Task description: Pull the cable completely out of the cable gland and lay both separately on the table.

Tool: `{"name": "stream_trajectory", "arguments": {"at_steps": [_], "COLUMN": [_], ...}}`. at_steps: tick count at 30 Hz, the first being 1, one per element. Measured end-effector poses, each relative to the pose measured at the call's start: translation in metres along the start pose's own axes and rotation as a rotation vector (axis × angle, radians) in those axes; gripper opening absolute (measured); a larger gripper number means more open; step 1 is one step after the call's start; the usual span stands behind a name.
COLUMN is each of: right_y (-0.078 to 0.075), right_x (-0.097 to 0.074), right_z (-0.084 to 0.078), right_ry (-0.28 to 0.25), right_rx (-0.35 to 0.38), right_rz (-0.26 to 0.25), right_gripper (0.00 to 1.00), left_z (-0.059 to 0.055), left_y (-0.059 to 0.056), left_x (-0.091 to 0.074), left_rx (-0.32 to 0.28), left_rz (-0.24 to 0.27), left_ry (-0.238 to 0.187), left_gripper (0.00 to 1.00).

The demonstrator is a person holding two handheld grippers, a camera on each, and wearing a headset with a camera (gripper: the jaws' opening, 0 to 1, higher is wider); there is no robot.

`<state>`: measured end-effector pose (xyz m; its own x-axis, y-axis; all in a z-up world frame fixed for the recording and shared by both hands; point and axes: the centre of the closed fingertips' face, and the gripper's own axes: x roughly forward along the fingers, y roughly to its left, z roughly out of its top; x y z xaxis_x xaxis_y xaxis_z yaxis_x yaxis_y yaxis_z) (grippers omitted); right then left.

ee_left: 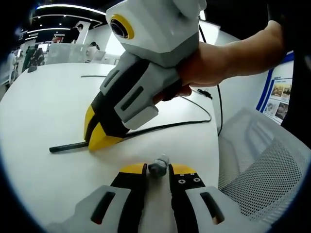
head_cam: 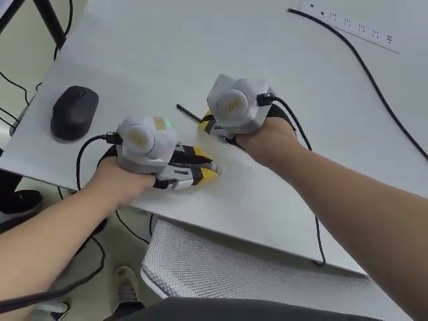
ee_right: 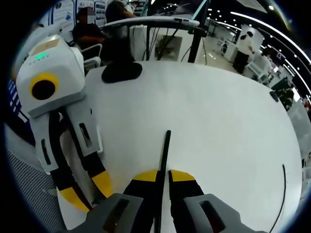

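In the left gripper view, my left gripper (ee_left: 158,170) is shut on a small grey cable gland (ee_left: 159,166) held just above the white table (ee_left: 43,111). A thin black cable (ee_right: 165,150) runs straight out between the closed jaws of my right gripper (ee_right: 164,175). In the left gripper view the cable's free end (ee_left: 68,146) pokes out past the right gripper's yellow fingertips (ee_left: 99,137), clear of the gland. From the head view, the left gripper (head_cam: 211,171) sits near the front edge and the right gripper (head_cam: 204,123) just behind it, with the cable stub (head_cam: 187,112) lying on the table.
A black mouse (head_cam: 73,112) lies at the table's left. A white power strip (head_cam: 354,27) and a long black cord (head_cam: 364,67) sit at the back right. A mesh chair (head_cam: 221,267) is against the front edge. Bare table (head_cam: 167,47) stretches behind the grippers.
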<state>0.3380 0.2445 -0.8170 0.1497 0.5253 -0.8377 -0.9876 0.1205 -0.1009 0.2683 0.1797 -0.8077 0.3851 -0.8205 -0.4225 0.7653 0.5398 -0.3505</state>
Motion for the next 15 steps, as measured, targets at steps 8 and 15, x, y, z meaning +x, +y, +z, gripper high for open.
{"name": "stream_trajectory", "arguments": {"at_steps": [8, 15], "right_y": [-0.003, -0.005], "right_x": [-0.006, -0.032], "right_z": [-0.001, 0.01], "right_ry": [-0.005, -0.07], "right_rx": [0.009, 0.025], "right_rz": [-0.011, -0.02], "right_gripper": [0.08, 0.2], "left_z": [0.0, 0.008], "left_y": [0.0, -0.002], "left_x": [-0.002, -0.007], "left_rx": [-0.008, -0.021], "left_rz": [0.014, 0.041], "left_ry": [0.01, 0.002], "left_gripper": [0.23, 0.29]}}
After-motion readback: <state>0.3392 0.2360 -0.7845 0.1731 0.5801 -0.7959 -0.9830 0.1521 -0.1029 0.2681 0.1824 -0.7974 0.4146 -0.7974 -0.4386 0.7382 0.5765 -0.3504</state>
